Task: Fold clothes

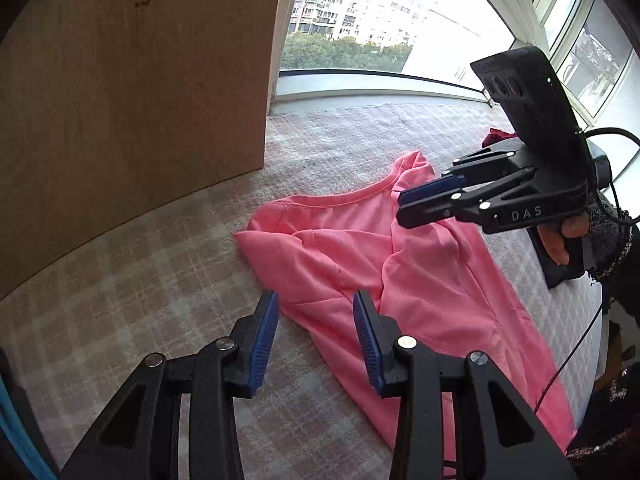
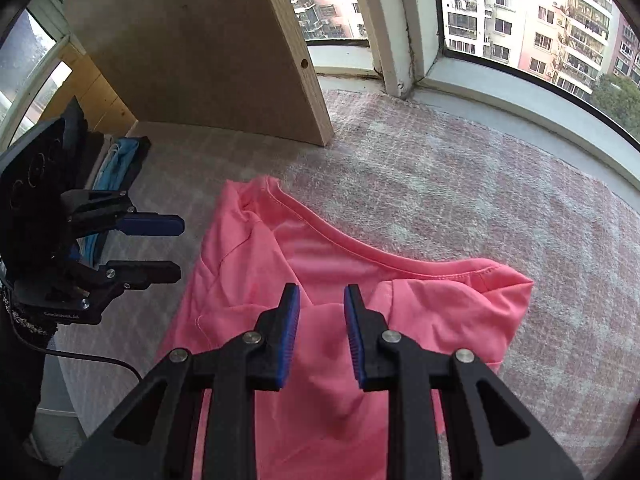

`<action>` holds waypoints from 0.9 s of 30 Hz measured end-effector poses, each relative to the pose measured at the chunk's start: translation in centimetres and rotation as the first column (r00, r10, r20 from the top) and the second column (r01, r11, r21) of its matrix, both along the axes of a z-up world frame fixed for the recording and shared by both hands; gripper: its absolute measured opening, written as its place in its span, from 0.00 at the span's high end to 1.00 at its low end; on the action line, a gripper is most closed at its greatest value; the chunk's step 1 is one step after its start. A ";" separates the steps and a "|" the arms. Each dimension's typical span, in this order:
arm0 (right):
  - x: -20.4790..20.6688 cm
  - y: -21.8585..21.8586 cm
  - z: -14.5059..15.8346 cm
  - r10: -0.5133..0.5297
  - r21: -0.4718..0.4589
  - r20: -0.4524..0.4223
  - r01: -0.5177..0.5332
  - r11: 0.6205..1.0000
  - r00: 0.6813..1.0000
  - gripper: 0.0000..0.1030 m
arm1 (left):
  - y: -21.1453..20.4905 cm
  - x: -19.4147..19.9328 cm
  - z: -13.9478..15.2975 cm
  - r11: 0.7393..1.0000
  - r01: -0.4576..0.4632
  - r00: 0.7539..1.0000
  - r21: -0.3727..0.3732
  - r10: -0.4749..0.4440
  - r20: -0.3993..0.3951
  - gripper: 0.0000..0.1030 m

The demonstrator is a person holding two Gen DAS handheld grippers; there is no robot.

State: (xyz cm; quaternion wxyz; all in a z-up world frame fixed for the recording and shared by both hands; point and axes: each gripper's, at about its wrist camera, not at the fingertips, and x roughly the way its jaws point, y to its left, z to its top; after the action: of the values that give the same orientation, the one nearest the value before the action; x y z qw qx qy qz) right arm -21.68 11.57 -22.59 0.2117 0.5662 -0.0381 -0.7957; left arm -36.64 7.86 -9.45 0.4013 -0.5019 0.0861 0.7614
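A pink shirt (image 2: 320, 320) lies rumpled on the checked blanket (image 2: 480, 200). The left gripper (image 1: 316, 336) hangs over its edge, jaws wide, holding nothing. The right gripper (image 2: 322, 332) hangs over its middle, jaws partly apart, holding nothing.

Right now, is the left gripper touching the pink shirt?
Cannot tell. The left wrist view shows the left gripper open over the pink shirt edge, without plain contact or gap.

Raised lettering "DAS" is legible on the black body of the right gripper (image 1: 404, 204); nothing else can be read.
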 end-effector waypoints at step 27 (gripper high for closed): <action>45.6 7.5 6.1 -0.288 -0.236 -0.042 0.271 0.933 0.957 0.60 | -6.6 36.6 7.9 0.978 0.122 0.991 0.167 -0.130 0.035 0.54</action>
State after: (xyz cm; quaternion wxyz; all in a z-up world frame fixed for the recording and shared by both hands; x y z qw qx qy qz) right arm 23.93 19.02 -16.53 0.1612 0.4962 -0.2013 -0.8290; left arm -0.08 1.29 -1.51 0.4907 -0.4777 0.0453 0.7273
